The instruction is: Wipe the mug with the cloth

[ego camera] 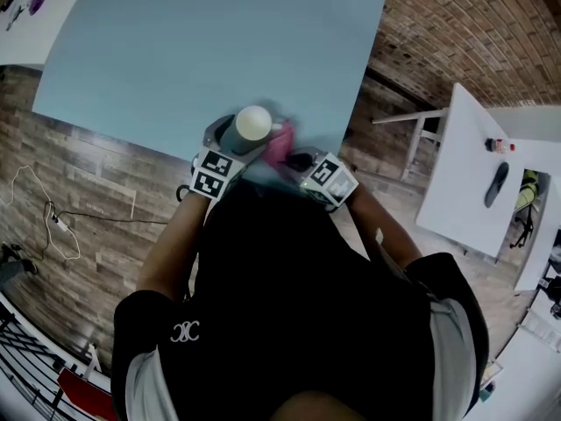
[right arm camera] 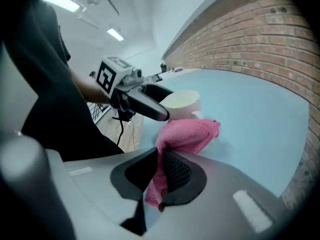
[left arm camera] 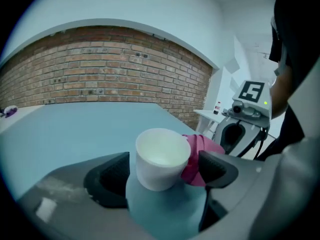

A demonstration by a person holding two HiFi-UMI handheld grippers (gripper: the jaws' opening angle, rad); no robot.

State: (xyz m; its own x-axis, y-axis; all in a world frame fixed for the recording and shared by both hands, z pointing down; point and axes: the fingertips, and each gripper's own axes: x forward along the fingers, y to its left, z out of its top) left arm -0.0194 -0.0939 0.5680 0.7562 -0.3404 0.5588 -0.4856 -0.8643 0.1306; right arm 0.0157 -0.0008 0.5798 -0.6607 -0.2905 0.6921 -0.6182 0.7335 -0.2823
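Mug (left arm camera: 159, 156): pale interior, nothing visible inside, mouth open toward the left gripper's camera. It sits between the jaws of the left gripper (left arm camera: 165, 170). The left jaw pad is against the mug wall, and on the other side the cloth (left arm camera: 199, 156) is sandwiched between the mug and the right jaw pad. So the left gripper is clamped on the mug, with the cloth partly in the bite.

Cloth is pink and bunched. The right gripper (right arm camera: 161, 166) has its jaws pinched together on one end. A short tail hangs back between the pads and the rest bulges forward to the mug's side, touching it. In the right gripper view the mug (right arm camera: 182, 104) is just past the cloth (right arm camera: 189, 134), with one jaw of the left gripper crossing in front of its rim.

Location: the head view puts the mug (ego camera: 252, 123) at the near edge of the light blue worktop (ego camera: 193, 51), mouth up, cloth (ego camera: 279, 147) right beside it. Can't tell whether the mug base is on the worktop or held just above it.

Pose: both grippers are close in front of the person's torso, angled inward toward each other, left on the mug and right on the cloth. The left forearm (ego camera: 171, 244) and right forearm (ego camera: 386, 226) come in from either side with elbows out. Hands are hidden behind the gripper bodies.
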